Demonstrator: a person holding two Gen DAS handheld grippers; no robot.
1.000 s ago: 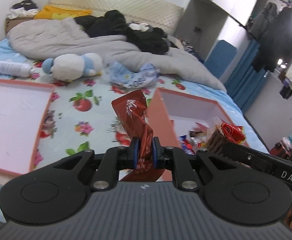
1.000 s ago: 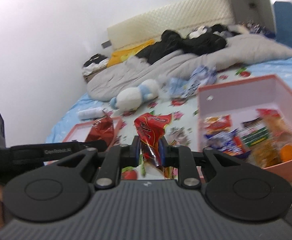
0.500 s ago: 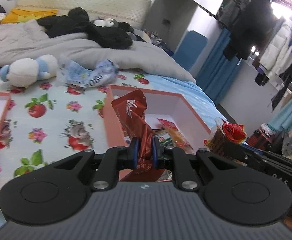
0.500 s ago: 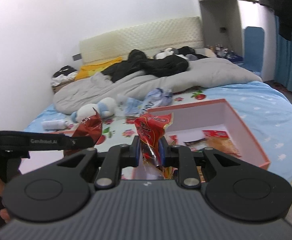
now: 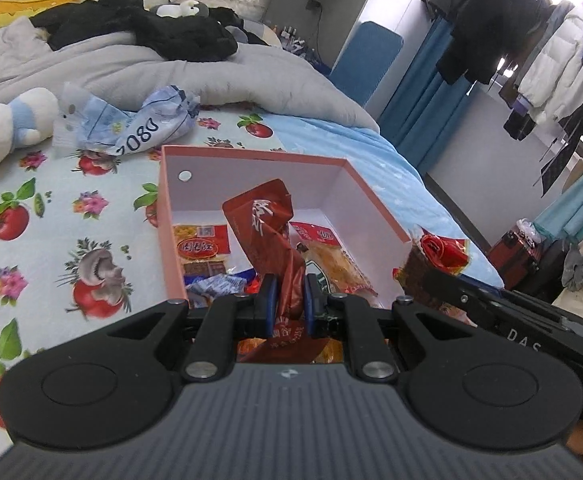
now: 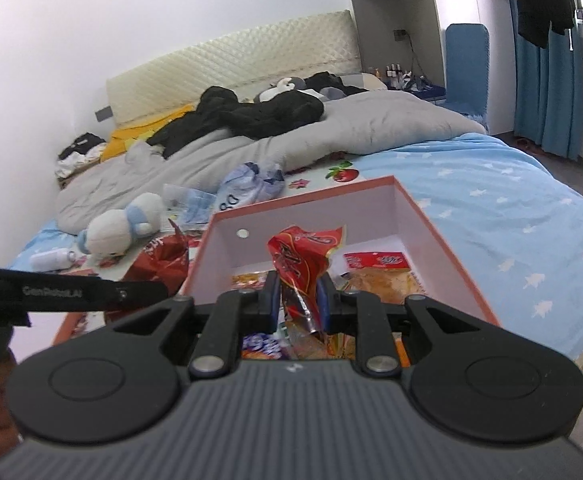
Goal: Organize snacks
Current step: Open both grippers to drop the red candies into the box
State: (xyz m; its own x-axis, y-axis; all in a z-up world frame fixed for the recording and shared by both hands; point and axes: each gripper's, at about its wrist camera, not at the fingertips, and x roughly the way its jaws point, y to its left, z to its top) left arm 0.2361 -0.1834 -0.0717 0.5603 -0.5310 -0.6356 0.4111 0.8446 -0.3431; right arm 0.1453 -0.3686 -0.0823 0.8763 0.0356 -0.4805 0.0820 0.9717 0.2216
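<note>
My left gripper (image 5: 287, 294) is shut on a dark red snack packet (image 5: 265, 224), held upright over the near end of a pink box (image 5: 165, 216) that holds several snack packets. My right gripper (image 6: 298, 300) is shut on a bright red snack packet (image 6: 303, 252) above the same pink box (image 6: 443, 248). In the left wrist view the right gripper's packet (image 5: 443, 252) shows at the box's right side. In the right wrist view the left gripper's dark red packet (image 6: 163, 256) shows left of the box.
The box lies on a bed with a fruit-print sheet (image 5: 51, 240). A plush toy (image 6: 123, 224), a crumpled blue-white bag (image 5: 139, 124), a white bottle (image 6: 51, 258) and a grey duvet (image 6: 331, 128) lie behind it. A second pink tray (image 6: 67, 324) lies left.
Both grippers have swung right from the empty left tray and now hang over the snack-filled box, each holding its packet throughout.
</note>
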